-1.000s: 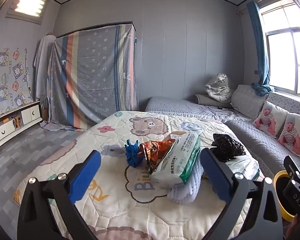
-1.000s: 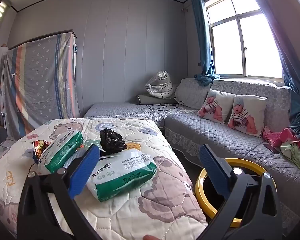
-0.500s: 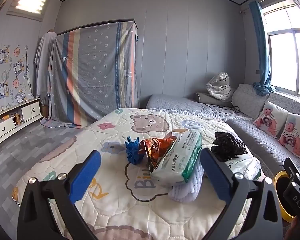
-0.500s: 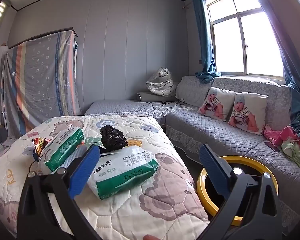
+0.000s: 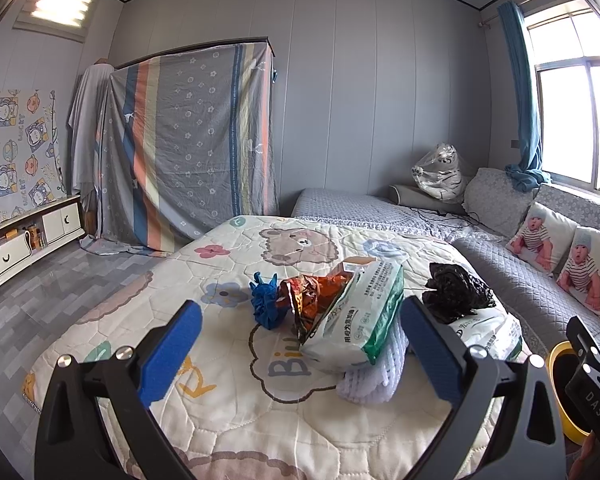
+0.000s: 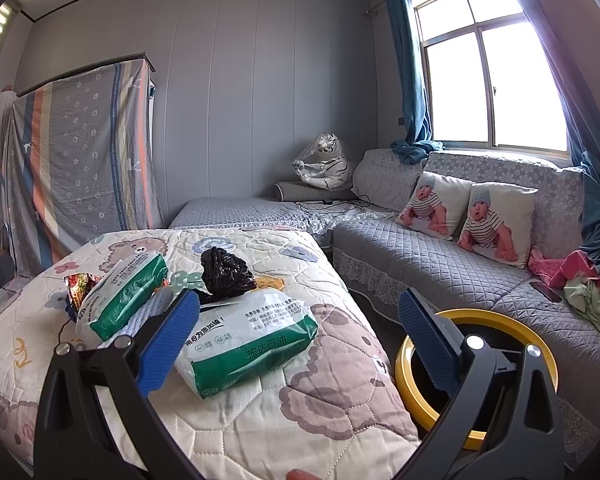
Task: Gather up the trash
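Observation:
Trash lies on a bear-print quilt [image 5: 228, 396] covering a low table. In the left wrist view I see a crumpled blue glove [image 5: 265, 303], an orange snack wrapper [image 5: 312, 300], a white-and-green tissue pack [image 5: 356, 320] resting on a folded white cloth [image 5: 374, 376], and a black plastic bag [image 5: 454, 294]. My left gripper [image 5: 298, 352] is open, short of the pile. In the right wrist view a second tissue pack [image 6: 248, 340] lies in front of the black bag [image 6: 226, 272]. My right gripper [image 6: 300, 344] is open near that pack. A yellow-rimmed bin [image 6: 480, 376] stands on the floor to the right.
A grey quilted sofa [image 6: 440, 264] with two baby-print cushions [image 6: 468, 216] runs along the window wall. A striped sheet covers a wardrobe [image 5: 188, 140]. A white low cabinet [image 5: 16, 240] stands at the left. Pink and green clothes [image 6: 580, 284] lie on the sofa.
Both views have shifted slightly, the objects sitting a little lower and closer. Nothing on the quilt has moved and both grippers stay open.

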Motion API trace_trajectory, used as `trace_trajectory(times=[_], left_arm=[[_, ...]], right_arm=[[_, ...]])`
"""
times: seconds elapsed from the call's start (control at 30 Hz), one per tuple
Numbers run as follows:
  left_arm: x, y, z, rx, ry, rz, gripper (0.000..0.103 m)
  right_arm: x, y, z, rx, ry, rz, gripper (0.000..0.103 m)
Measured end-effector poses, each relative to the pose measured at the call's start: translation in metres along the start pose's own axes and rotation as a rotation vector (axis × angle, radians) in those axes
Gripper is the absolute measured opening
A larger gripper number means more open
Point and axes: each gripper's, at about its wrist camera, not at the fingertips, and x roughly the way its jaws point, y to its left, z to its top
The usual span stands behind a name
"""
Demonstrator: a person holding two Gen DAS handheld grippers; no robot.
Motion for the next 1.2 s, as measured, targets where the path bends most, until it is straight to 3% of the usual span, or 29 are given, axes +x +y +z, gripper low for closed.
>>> trace_trajectory(times=[1.2], left_arm=[[0.0041, -0.0025, -0.0023, 0.007, 0.01, -0.002, 0.096]], right_arm=[[0.0031, -0.0011, 0.0026, 0.002, 0.007, 0.001, 0.095]])
